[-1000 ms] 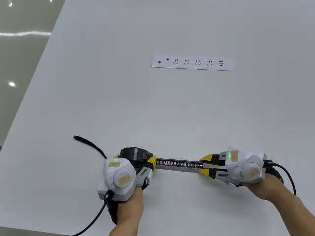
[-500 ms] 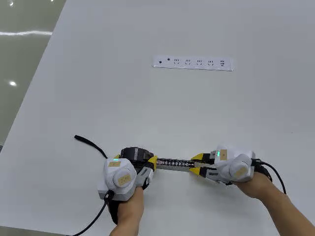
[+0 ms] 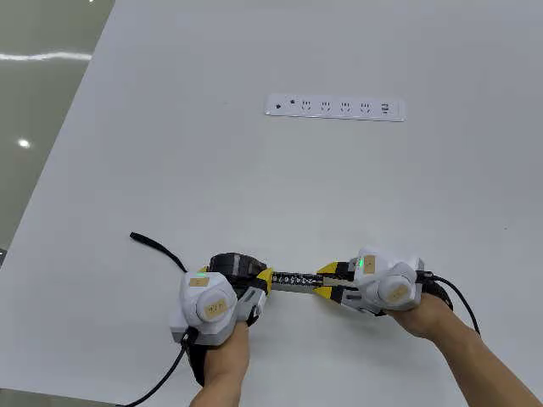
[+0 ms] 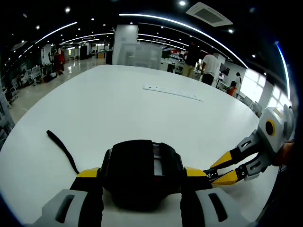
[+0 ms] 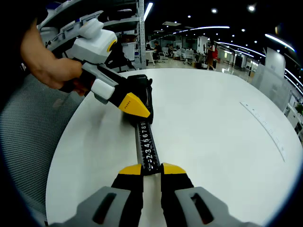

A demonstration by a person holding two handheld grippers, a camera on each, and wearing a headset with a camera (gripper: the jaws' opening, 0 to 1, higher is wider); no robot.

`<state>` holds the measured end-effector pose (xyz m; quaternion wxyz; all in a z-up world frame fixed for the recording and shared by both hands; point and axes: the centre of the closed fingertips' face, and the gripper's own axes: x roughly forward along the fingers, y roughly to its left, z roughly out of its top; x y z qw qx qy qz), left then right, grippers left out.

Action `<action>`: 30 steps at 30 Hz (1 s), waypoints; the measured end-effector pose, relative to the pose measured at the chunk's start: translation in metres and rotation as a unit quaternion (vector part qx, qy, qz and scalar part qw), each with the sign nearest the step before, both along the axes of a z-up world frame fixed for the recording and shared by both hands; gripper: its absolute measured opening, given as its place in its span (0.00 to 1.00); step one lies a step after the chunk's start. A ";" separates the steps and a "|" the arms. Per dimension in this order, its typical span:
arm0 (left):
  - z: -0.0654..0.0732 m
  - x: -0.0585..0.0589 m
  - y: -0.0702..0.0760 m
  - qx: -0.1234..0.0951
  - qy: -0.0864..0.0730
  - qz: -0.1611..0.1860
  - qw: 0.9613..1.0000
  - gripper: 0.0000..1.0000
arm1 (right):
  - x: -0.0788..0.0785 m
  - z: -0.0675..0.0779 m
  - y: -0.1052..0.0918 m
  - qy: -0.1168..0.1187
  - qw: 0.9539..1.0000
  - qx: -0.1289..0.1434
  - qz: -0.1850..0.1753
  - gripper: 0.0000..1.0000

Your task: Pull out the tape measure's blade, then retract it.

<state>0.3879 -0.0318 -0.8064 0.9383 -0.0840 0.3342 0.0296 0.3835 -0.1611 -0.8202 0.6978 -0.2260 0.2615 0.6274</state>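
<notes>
We pinch the tape measure (image 3: 233, 265) by its hard case in the left claw (image 4: 142, 172), on the surface (image 3: 254, 170) well on our side of the power strip (image 3: 335, 108), and the right claw (image 5: 147, 169) pinches the blade (image 5: 145, 142) by its tip (thin and springy, we think, so pull it straight).

The tape measure (image 3: 231, 265), a chunky black case, sat flat on the white table (image 3: 254, 178), clamped between the yellow-tipped jaws of the left gripper (image 3: 254, 287). Its blade (image 3: 295, 281) was out a short way, running straight from the case toward the right gripper (image 3: 327, 282), whose closed tips pinched the free end. Seen from the right gripper view, the blade (image 5: 146, 146) was black with white numerals, lying flat and low. A thin black wrist strap (image 3: 153, 247) trailed from the case on the far side from the right gripper, curling loose.
</notes>
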 end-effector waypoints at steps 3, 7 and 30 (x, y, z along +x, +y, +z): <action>0.000 0.000 0.000 -0.001 0.000 0.000 1.000 0.63 | 0.000 0.001 0.005 -0.001 1.000 0.000 0.002 0.11; 0.001 0.000 0.001 -0.001 0.000 0.000 1.000 0.63 | 0.001 0.001 0.012 -0.004 1.000 0.000 0.005 0.11; 0.002 0.002 0.002 -0.004 0.002 0.000 1.000 0.64 | -0.001 -0.001 0.055 -0.005 1.000 0.007 0.013 0.11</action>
